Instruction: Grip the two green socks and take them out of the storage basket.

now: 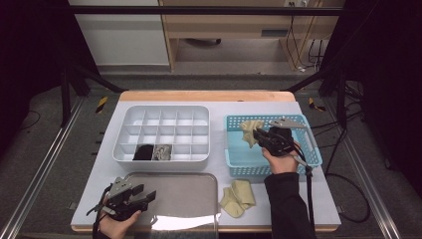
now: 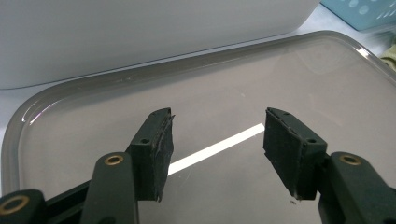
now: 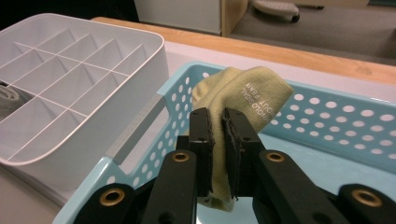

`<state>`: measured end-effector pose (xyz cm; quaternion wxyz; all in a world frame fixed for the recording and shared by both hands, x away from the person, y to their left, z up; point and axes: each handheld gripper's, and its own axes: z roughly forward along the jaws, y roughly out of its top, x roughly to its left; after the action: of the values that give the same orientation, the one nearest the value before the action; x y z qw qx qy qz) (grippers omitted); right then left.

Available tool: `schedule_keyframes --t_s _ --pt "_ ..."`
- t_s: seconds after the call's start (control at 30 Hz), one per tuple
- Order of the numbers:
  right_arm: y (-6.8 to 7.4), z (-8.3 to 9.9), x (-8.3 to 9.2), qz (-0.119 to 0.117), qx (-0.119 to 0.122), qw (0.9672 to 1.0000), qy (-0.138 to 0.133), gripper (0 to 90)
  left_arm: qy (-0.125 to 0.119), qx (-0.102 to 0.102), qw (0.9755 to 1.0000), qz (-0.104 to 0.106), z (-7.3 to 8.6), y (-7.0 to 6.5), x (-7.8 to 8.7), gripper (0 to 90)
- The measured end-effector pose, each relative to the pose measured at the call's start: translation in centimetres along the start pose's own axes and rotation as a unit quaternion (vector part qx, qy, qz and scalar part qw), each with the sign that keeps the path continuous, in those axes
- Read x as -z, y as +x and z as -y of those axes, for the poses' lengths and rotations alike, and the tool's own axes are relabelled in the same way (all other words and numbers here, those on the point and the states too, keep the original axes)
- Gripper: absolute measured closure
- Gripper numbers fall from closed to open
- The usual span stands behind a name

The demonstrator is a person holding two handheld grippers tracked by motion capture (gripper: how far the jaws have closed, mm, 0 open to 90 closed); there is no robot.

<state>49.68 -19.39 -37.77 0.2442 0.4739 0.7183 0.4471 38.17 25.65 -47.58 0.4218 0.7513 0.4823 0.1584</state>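
Observation:
A pale yellow sock (image 3: 243,93) hangs above the light blue perforated basket (image 3: 327,121), pinched between the pads of my right gripper (image 3: 218,121). From above, that sock (image 1: 250,130) and the right gripper (image 1: 257,134) are over the basket (image 1: 234,159) at the right. A second yellow sock (image 1: 238,197) lies crumpled on the table in front of the basket. My left gripper (image 2: 217,135) is open, jaws wide apart with nothing between them, just over the grey tray (image 2: 289,70). In the high view the left gripper (image 1: 149,195) rests at the tray's (image 1: 199,184) left edge.
A white divided organiser (image 1: 149,117) stands behind the tray; two of its front cells hold a black item (image 1: 144,152) and a grey item (image 1: 161,152). The table's wooden back edge (image 1: 204,95) lies beyond. The organiser wall (image 2: 140,37) rises close ahead of the left gripper.

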Motion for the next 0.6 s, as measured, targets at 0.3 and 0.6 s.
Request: schedule_keyframes --t_s 0.3,0.6 --pt "0.2 1.8 3.8 -0.021 -0.002 0.9976 -0.066 82.2 0.000 0.000 1.0000 -0.002 0.0 0.0 0.0 41.6" --pt "1.6 3.0 6.7 -0.038 0.011 0.9947 -0.095 82.2 0.001 0.000 1.0000 -0.002 0.0 0.0 0.0 41.5"
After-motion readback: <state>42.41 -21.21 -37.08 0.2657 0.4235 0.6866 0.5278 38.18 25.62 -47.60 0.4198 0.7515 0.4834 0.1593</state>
